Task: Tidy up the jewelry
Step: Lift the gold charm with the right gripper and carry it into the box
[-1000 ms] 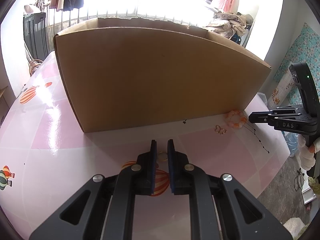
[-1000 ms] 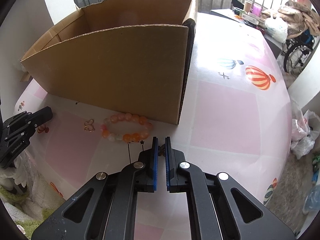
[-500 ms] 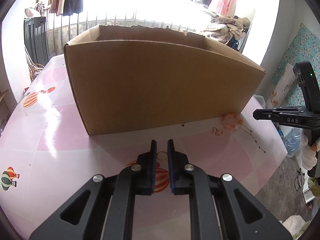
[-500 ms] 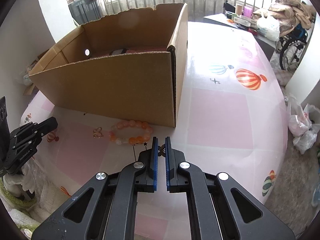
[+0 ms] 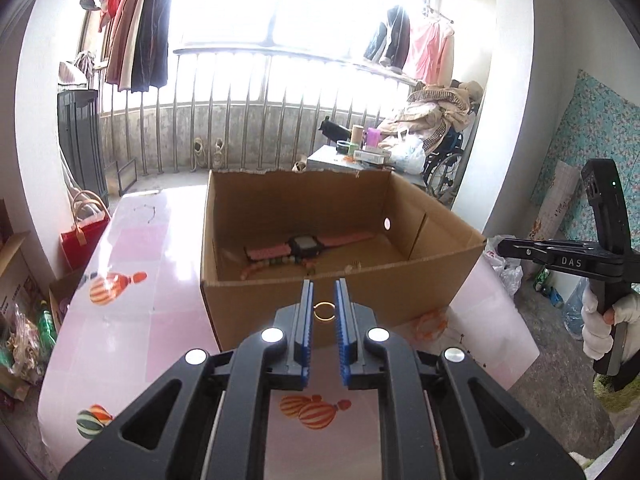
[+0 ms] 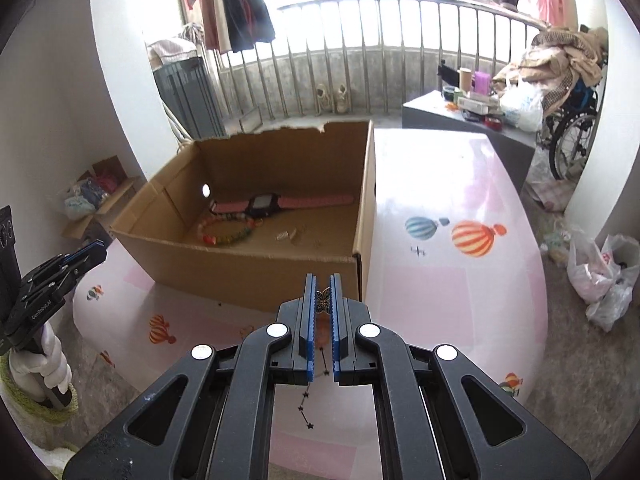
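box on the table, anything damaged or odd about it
Yes. The box has a ragged, torn top edge on its far wall, and a small round hole is punched through one side wall. The watch and bracelet inside look fine.

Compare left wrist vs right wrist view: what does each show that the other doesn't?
Left wrist only: the left gripper shut on a gold ring, and a red bag on the floor.
Right wrist only: the right gripper shut on a butterfly piece, and a star chain on the table.
Both: the cardboard box holding a pink watch and a beaded bracelet.
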Demonstrator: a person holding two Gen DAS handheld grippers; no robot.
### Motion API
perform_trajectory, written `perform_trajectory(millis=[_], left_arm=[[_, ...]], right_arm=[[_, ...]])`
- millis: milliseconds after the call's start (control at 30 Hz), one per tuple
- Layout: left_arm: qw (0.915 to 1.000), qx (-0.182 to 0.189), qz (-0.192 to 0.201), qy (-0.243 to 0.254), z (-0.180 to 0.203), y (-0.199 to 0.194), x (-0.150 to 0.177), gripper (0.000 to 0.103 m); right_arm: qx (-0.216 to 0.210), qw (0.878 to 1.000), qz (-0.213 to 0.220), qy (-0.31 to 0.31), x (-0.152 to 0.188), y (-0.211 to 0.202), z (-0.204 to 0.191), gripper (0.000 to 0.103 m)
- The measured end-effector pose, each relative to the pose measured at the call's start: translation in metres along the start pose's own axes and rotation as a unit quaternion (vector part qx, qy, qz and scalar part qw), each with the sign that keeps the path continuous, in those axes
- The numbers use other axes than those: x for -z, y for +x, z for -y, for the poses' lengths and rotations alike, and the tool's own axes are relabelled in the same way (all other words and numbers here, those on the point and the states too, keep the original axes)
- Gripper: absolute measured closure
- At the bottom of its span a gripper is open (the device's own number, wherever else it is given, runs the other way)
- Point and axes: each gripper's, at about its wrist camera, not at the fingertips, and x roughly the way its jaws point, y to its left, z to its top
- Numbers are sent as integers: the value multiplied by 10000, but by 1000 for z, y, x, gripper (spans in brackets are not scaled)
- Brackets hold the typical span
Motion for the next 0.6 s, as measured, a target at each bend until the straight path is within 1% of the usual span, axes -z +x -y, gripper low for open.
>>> perform_trajectory(millis=[133, 267, 333, 467, 600], left_arm=[[9999, 62, 128, -34, 2, 5, -30, 93], [9998, -136, 74, 96, 8, 27, -53, 93], [9996, -245, -12, 133, 10, 41, -60, 93], [9987, -437, -218, 153, 19, 71, -67, 93], [9973, -579, -426, 162, 26, 98, -70, 93]], right_arm=[[-154, 9993, 338, -44, -26, -2, -8, 98], [-339, 9986, 404, 7, -43, 11, -12, 98], [-439, 9985, 326, 68, -48, 24, -12, 98], [-505, 9984, 46, 251, -55, 56, -12, 98], [-438, 9982, -283, 303, -58, 87, -15, 98]])
